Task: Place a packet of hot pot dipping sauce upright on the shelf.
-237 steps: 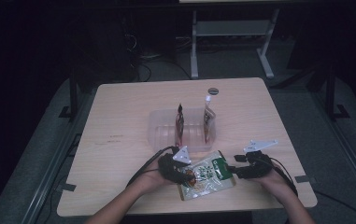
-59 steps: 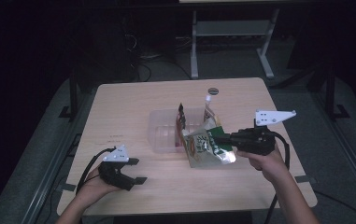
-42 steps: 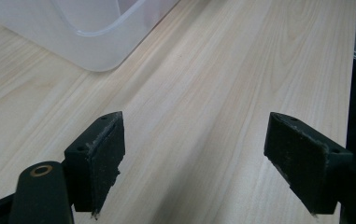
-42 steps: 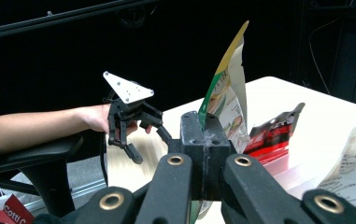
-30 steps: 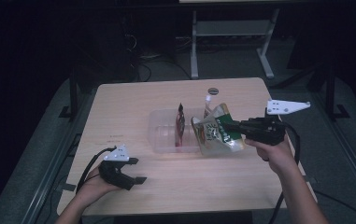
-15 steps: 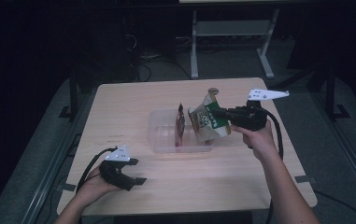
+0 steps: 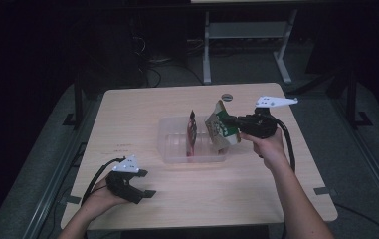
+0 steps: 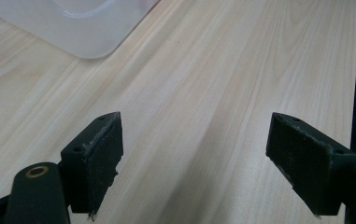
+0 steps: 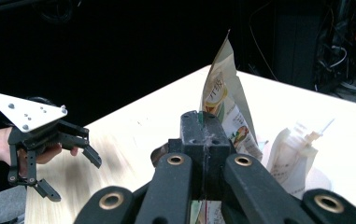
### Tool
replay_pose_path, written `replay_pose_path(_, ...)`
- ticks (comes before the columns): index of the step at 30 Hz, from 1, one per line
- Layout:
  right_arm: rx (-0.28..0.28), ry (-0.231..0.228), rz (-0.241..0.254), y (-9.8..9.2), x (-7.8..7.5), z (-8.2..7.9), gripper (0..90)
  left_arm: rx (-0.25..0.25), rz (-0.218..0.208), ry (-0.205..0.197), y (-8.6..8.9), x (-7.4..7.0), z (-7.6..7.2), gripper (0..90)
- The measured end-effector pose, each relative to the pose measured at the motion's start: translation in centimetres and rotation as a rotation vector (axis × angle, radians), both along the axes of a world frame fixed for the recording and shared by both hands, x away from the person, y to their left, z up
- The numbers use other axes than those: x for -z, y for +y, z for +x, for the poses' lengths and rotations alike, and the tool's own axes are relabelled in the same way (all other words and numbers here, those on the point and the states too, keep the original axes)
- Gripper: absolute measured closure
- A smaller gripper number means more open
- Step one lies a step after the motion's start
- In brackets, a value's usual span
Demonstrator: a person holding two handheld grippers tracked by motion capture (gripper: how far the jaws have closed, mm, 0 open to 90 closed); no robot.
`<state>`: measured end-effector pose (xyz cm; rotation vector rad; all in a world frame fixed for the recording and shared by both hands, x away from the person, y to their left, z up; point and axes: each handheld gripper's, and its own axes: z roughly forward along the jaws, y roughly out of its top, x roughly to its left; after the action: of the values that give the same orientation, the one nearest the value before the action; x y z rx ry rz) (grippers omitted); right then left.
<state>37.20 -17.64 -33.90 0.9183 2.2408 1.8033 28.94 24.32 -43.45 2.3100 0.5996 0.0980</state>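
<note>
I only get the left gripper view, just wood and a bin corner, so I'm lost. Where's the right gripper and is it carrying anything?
Observer: The right gripper is shut on a green-and-white snack packet, held above the clear plastic bin.
Operator: Anything in the bin already?
Observer: Yes, a dark red packet stands upright in it.
Operator: And where's my left gripper?
Observer: The left gripper sits open, low at the table's near left corner, well apart from the bin.

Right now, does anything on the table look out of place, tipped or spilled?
Nothing looks spilled or damaged. The green snack pouch hangs tilted over the clear bin, clamped in the right gripper. A dark red packet stands on edge inside. The left gripper rests open on the table.
</note>
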Motion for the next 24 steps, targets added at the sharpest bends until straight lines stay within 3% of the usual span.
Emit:
replay_pose_path(8,0.000,0.015,-0.023,0.6,0.7,0.3,90.0,0.006,0.004,0.007,-0.1,0.1,0.0,18.3)
replay_pose_path(12,0.008,0.028,-0.063,1.2,1.1,0.5,89.8,0.005,0.002,0.013,-0.2,0.2,-0.1,18.2)
replay_pose_path(18,0.010,0.028,-0.086,1.6,1.2,0.6,88.3,0.007,0.005,0.014,-0.2,0.2,-0.1,18.1)
replay_pose_path(24,0.010,0.004,-0.095,1.5,0.9,0.4,78.6,0.011,0.009,0.011,-0.2,0.2,0.0,18.1)
